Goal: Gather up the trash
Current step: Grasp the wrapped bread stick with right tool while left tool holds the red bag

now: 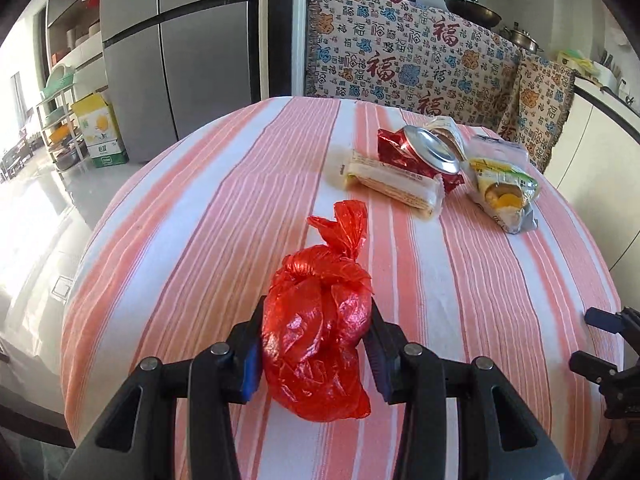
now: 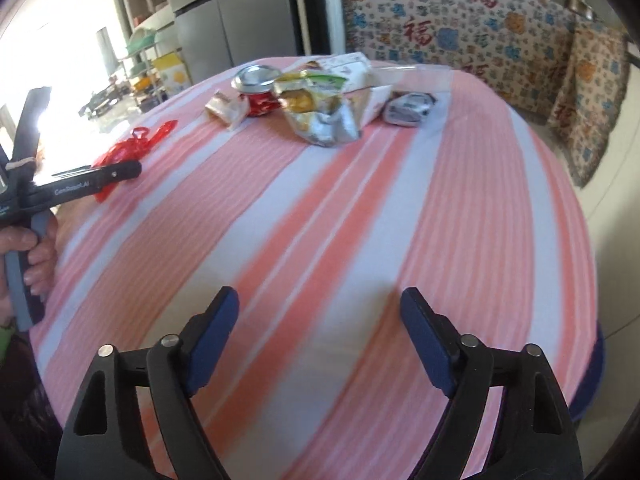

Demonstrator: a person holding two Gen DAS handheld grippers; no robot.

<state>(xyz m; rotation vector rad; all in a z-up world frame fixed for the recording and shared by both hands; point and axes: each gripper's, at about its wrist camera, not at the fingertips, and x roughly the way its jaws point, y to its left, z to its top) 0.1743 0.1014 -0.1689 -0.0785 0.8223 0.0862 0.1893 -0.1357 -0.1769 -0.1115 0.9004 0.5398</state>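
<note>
One red bag (image 1: pixel 316 332) between hand-held gripper (image 1: pixel 314 344) fingers.

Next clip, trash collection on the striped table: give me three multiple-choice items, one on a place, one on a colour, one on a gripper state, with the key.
1. Where is the tied bag?
A. between the left gripper's fingers
B. on top of the can
C. on the floor

2. What colour is the tied bag?
A. blue
B. red
C. green

3. How is the right gripper?
A. shut on a wrapper
B. shut on the can
C. open, holding nothing

Key:
1 A: the bag sits between the fingers of the left gripper, near the table's front edge, apart from the can and the wrappers farther back.
2 B: its plastic is red in both views.
3 C: the right gripper has its fingers spread over bare cloth.
</note>
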